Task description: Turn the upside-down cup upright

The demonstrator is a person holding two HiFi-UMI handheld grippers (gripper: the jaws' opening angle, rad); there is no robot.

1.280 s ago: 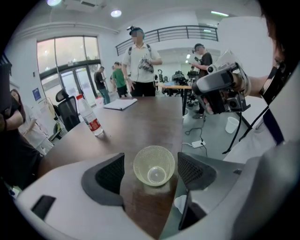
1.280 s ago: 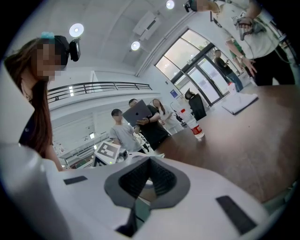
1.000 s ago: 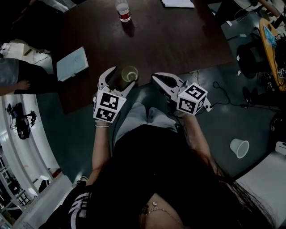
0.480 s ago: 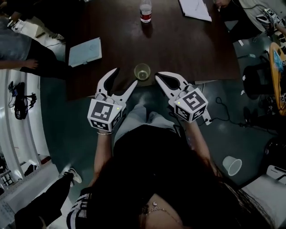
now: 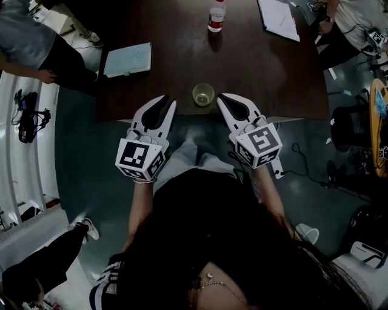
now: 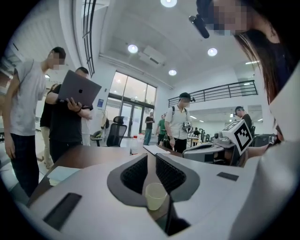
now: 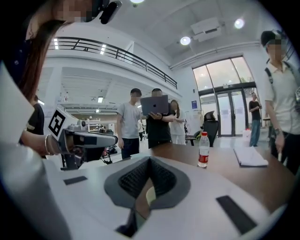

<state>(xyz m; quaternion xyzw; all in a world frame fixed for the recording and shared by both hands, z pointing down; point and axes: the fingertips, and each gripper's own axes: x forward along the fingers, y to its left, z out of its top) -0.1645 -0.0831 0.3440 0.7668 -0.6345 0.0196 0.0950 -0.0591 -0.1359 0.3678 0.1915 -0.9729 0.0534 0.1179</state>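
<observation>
- Cup (image 5: 204, 94): a small see-through plastic one with a pale yellow-green tint. It stands on the dark wooden table (image 5: 254, 66) right at the near edge, between the two grippers and touching neither.
- It is upright, mouth to the ceiling, so its long axis runs vertically. The wall widens a little from base to rim.
- Far left on the table lies a pale blue notebook (image 5: 128, 59), well apart from the cup.
- Left gripper (image 5: 168, 100): its jaws have just been closing, and only a narrow slit is left between the pads. Nothing sits in that slit. It is released and holds nothing, and the cup shows low down beyond the tips.
- Right gripper (image 5: 221, 97): clenched, with the pads meeting at the tips, grasping nothing.
- Further back a water bottle (image 5: 216, 16) with a red label stands upright. A white pad of paper (image 5: 277, 18) lies to the right of it.
- Hard to see: from above, the cup shows mostly its rim and inside, with the outer wall foreshortened. From the right gripper view only a pale sliver of it peeks past the closed jaws. Bystanders (image 5: 36, 36) around the table are cut off at the edges.
</observation>
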